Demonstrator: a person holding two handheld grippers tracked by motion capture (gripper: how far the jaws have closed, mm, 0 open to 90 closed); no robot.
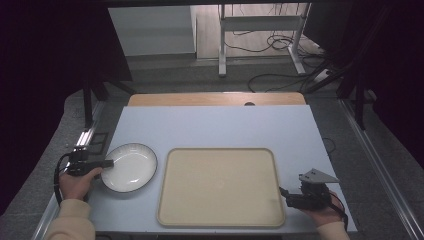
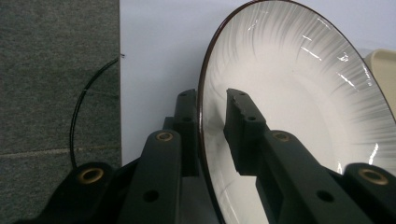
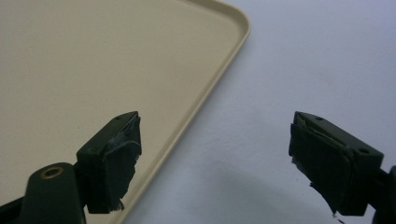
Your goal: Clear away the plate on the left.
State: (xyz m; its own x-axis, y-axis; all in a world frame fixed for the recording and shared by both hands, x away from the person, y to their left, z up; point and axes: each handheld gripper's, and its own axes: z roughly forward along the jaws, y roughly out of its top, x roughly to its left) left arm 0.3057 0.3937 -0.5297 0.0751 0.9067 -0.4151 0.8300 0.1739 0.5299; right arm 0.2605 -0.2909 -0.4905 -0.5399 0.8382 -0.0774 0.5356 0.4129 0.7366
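Plate (image 1: 129, 167): white with a dark rim, set on the bench (image 1: 215, 127) at its left side, just left of the tray (image 1: 220, 186) and apart from it.
Left claw (image 1: 107, 163): brought in over the plate's left rim from the bench's left edge; held in a hand (image 1: 76, 184).
Left claw state: the plate's rim (image 2: 201, 107) is straddled, one jaw outside it and one inside the bowl; the rim is pinched between them as far as can be seen in the left gripper view.
Tray: beige, with rounded corners, laid flat at the bench's middle.
Right claw (image 1: 283, 192): held low at the tray's right edge, near its front corner.
Right claw state: jaws spread wide, nothing gripped; one jaw is seen over the tray's edge (image 3: 205, 100), the other over bare bench.
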